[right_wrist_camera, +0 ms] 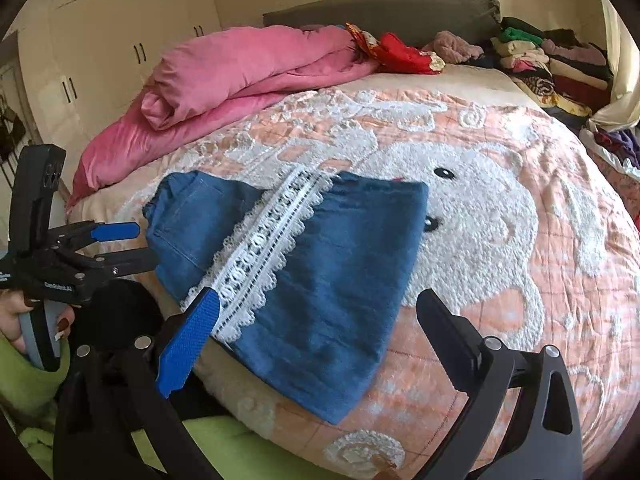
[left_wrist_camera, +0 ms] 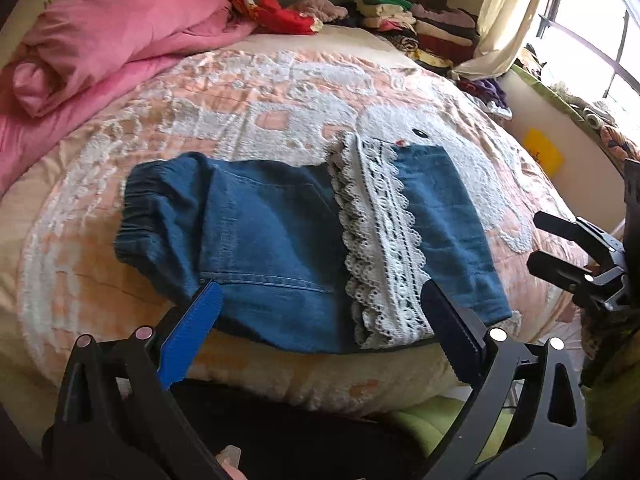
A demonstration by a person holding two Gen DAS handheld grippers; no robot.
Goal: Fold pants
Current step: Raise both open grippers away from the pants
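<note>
Blue denim pants (left_wrist_camera: pixel 280 240) with a white lace hem band (left_wrist_camera: pixel 384 240) lie folded over on the peach and white bedspread (left_wrist_camera: pixel 240 92), near the bed's front edge. They also show in the right wrist view (right_wrist_camera: pixel 340 260), with the lace band (right_wrist_camera: pixel 264 240) across them. My left gripper (left_wrist_camera: pixel 320 296) is open and empty, its fingertips spread over the near edge of the pants. My right gripper (right_wrist_camera: pixel 320 300) is open and empty over the lower part of the pants. Each gripper also shows in the other's view: the right one (left_wrist_camera: pixel 538 240), the left one (right_wrist_camera: pixel 142 242).
A pink duvet (left_wrist_camera: pixel 100 40) is bunched at the far left of the bed. Stacks of folded clothes (left_wrist_camera: pixel 420 24) sit at the headboard's right. A window (left_wrist_camera: pixel 600 40) and curtain are at the right. White wardrobes (right_wrist_camera: pixel 120 40) stand behind the bed.
</note>
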